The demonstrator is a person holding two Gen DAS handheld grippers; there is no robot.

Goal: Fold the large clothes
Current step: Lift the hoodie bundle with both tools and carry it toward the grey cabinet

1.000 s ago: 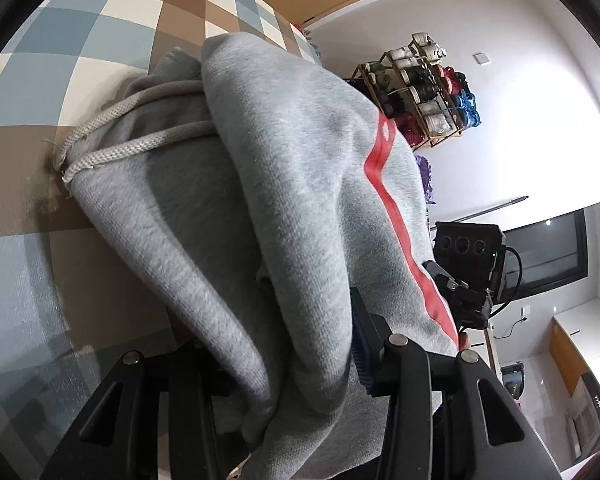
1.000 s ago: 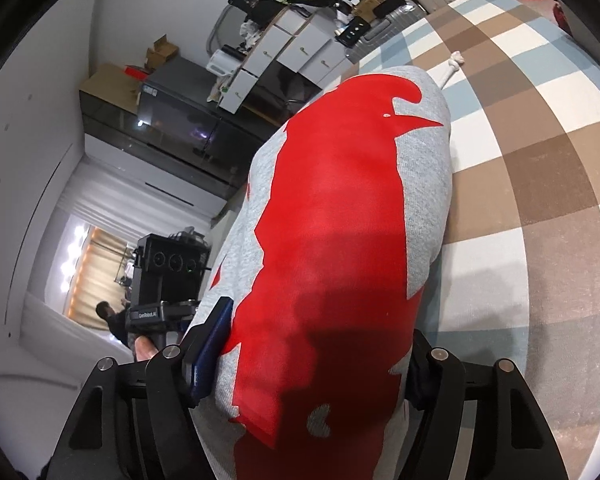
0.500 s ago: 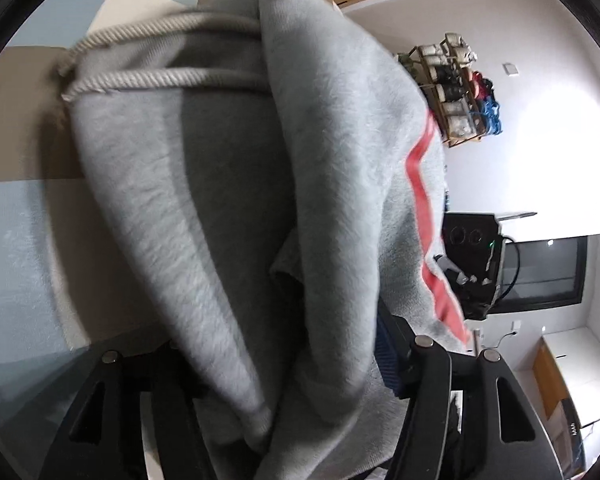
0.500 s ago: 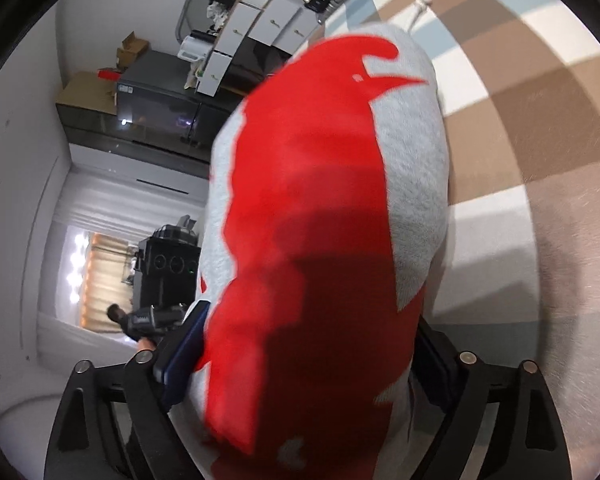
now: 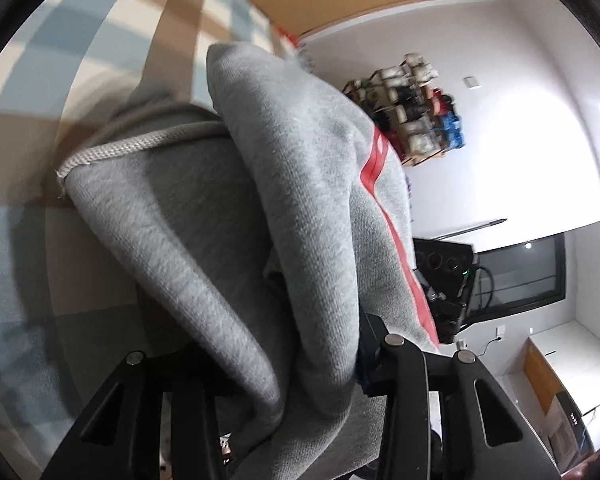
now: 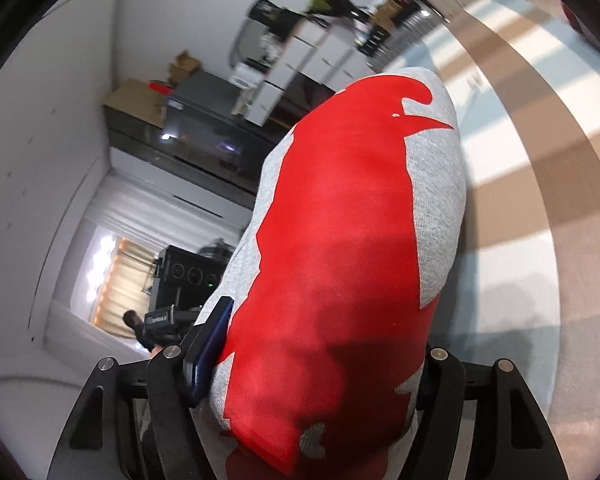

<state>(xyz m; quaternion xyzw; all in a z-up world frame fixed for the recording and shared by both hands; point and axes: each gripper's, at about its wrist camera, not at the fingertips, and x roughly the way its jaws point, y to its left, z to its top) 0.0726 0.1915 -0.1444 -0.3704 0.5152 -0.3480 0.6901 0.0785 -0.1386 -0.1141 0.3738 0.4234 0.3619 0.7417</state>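
Starting on my left, the left gripper (image 5: 300,380) has its fingers clamped on a thick bundle of the grey hoodie (image 5: 292,184); they have just been closing, with the cloth between them. Ahead of those fingers the folded layers run out over the checked surface (image 5: 40,184), and a drawcord (image 5: 120,146) lies along the left edge of the bundle. To my right, the right gripper (image 6: 312,364) has also been closing, and its fingers press on the same hoodie where the big red print (image 6: 340,232) bulges out between them. I judge the folding well advanced: the garment is already doubled into a compact stack held at both ends. What seems left is to set it down flat and let go.
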